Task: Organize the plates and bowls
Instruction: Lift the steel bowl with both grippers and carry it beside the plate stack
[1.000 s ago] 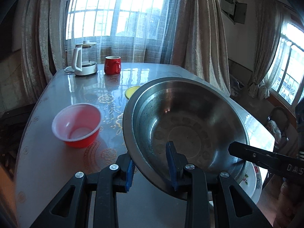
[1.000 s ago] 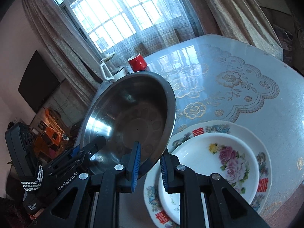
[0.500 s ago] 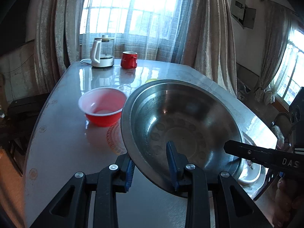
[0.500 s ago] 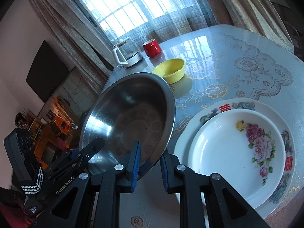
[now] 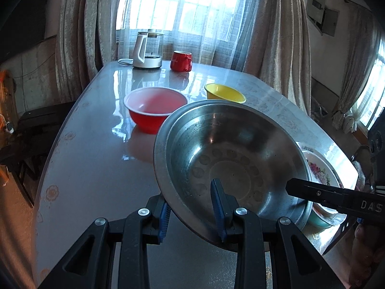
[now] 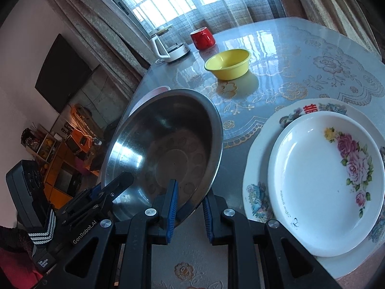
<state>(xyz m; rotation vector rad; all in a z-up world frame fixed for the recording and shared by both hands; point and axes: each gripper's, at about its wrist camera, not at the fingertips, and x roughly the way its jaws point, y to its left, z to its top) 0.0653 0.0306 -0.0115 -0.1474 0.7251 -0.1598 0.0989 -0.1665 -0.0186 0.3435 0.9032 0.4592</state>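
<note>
A large steel bowl [image 5: 231,154] [image 6: 166,144] hangs tilted above the table, held by both grippers. My left gripper [image 5: 192,214] is shut on its near rim, one pad inside and one outside. My right gripper [image 6: 189,207] is shut on the rim at the other side; one of its fingers [image 5: 320,193] shows in the left wrist view. A red bowl [image 5: 155,112] and a yellow bowl [image 5: 225,93] [image 6: 228,63] stand farther back. A white flowered plate [image 6: 327,202] lies on a larger patterned plate [image 6: 262,187], just right of the steel bowl.
A white kettle [image 5: 146,50] and a red mug [image 5: 181,60] stand at the table's far end by the curtained window. The table edge [image 5: 51,159] runs along the left, with dark furniture beyond it. The left gripper's body [image 6: 79,212] fills the right view's lower left.
Both grippers have carried the steel bowl back toward the near end of the table and lower. The red and yellow bowls now show farther away, and the plates are closer to the right gripper.
</note>
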